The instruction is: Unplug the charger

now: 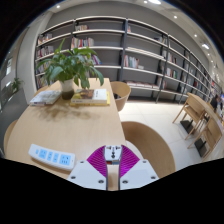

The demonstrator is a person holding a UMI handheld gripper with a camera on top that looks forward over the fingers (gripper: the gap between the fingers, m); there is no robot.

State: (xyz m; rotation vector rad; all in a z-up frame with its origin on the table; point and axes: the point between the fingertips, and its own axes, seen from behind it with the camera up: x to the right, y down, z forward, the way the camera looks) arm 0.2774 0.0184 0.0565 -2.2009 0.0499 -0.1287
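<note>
At nine o'clock of our gripper (113, 168) a white power strip (52, 156) lies on the wooden table (70, 125); we cannot make out a charger in it. Our fingers (92, 172) stand nearly closed, magenta pads (113, 157) showing, a small white piece between them, and we cannot tell whether they pinch it. At eleven o'clock stands a potted plant (72, 66) beside books (92, 97). At one o'clock, shelves (140, 50).

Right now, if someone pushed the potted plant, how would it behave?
The potted plant spreads leaves wider than its pot, so it may tip. The leaves probably bend. The gripper sits well short of it.
</note>
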